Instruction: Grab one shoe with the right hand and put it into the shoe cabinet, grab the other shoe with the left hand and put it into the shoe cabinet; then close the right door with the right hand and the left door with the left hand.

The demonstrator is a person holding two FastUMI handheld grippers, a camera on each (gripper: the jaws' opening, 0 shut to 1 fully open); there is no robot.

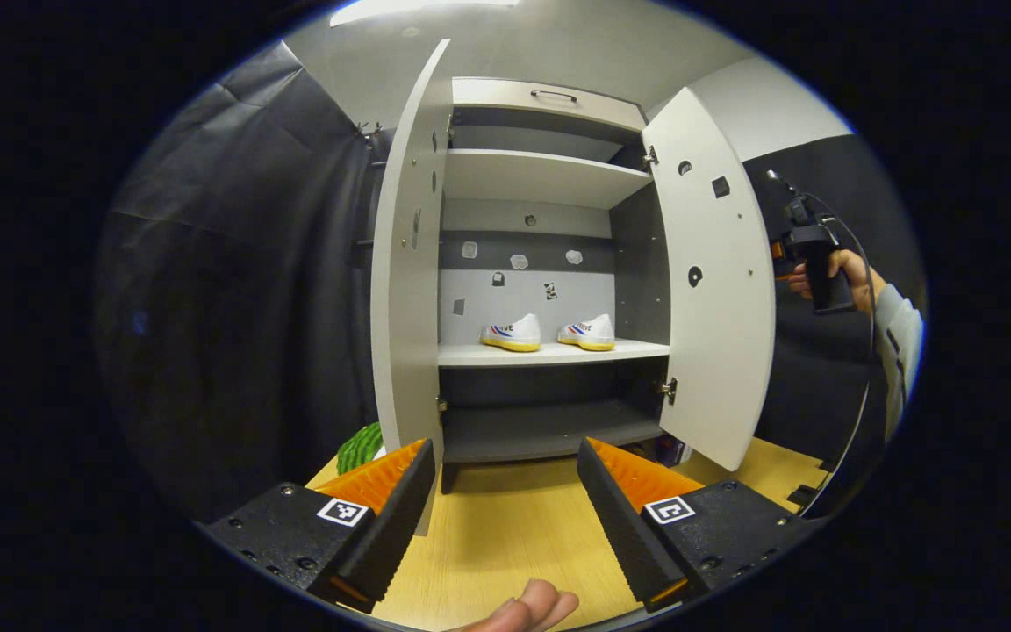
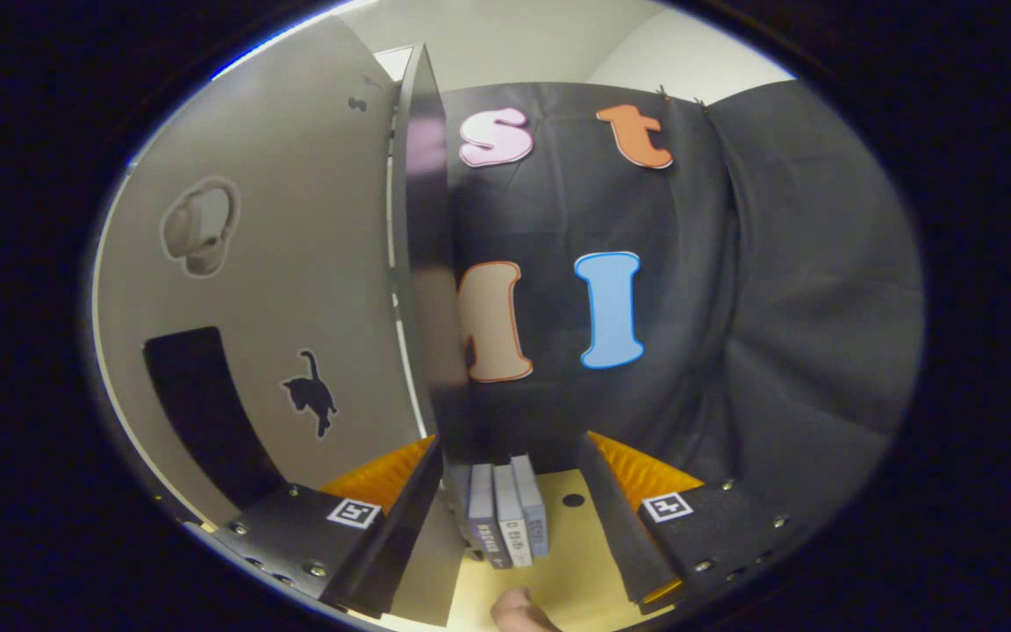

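The tall grey-and-white shoe cabinet point(image 1: 549, 263) stands on the pale wooden table point(image 1: 505, 535) with both doors swung open. 2 white sneakers with yellow soles point(image 1: 512, 333) point(image 1: 588, 333) sit side by side on its middle shelf point(image 1: 549, 353). The left tongs point(image 1: 505, 518) are spread and hold nothing, facing the cabinet. The right tongs point(image 2: 505, 518) are spread too, near the outer face of the right door point(image 2: 295, 290), with 3 upright books point(image 2: 505, 509) beyond them.

Two shoes point(image 1: 549, 333), two doors point(image 1: 716, 281), three books point(image 2: 505, 513)
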